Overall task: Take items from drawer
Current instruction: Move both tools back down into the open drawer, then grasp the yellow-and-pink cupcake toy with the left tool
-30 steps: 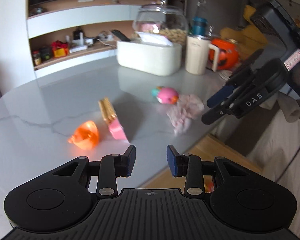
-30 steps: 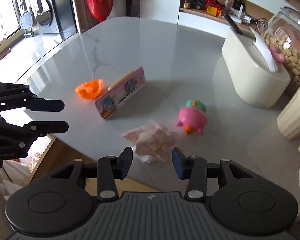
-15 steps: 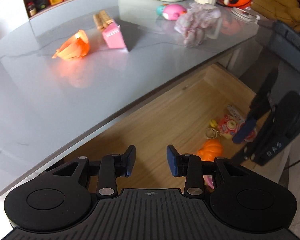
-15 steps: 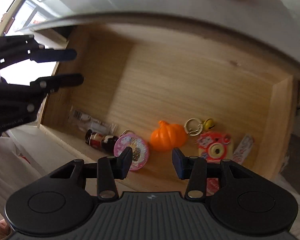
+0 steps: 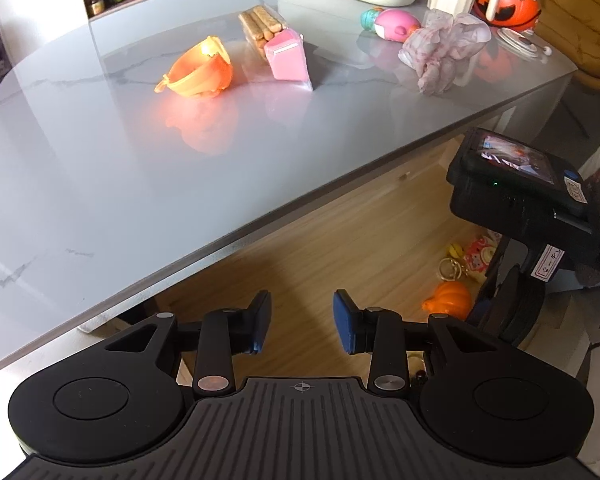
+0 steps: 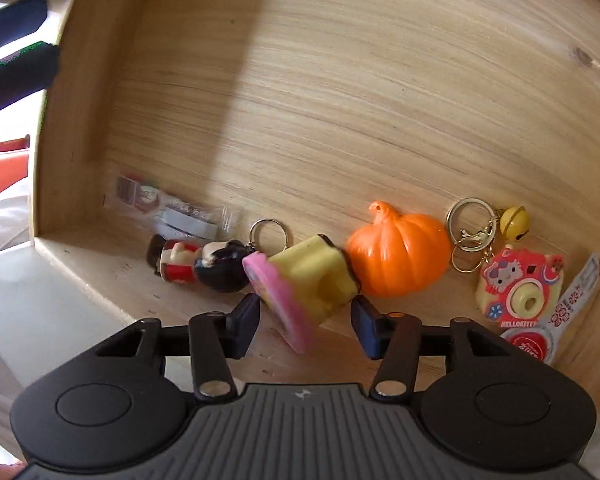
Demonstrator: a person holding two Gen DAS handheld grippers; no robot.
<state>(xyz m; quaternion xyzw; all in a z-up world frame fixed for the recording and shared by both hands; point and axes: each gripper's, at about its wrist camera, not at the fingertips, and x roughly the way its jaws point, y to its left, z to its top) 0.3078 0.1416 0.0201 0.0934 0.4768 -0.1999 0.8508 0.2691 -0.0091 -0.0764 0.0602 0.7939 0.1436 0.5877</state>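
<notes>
Right wrist view: spreading right gripper point(image 6: 305, 320) fingers straddle one yellow-pink toy point(image 6: 308, 280); one orange pumpkin point(image 6: 398, 254) alongside.

Home, marble table point(image 5: 100, 168), toys, yellow sofa point(image 5: 576, 28)

- The open wooden drawer point(image 6: 340, 80), pale grain, its floor mostly bare, its items gathered along the near wall.
- An orange plastic pumpkin point(image 6: 398, 254), stem tilted up-left, touching a yellow-and-pink toy point(image 6: 306, 286) that lies tipped on its side.
- A small figurine keychain point(image 6: 198, 262) in red and black, lying flat, ring beside the yellow toy.
- A clear packet point(image 6: 168, 208) near the left corner, blurred.
- A pink-and-yellow camera keychain point(image 6: 518, 286) with metal rings and a yellow bell point(image 6: 514, 222), at the right end.
- A red-printed sachet point(image 6: 560, 320) against the right wall.
</notes>
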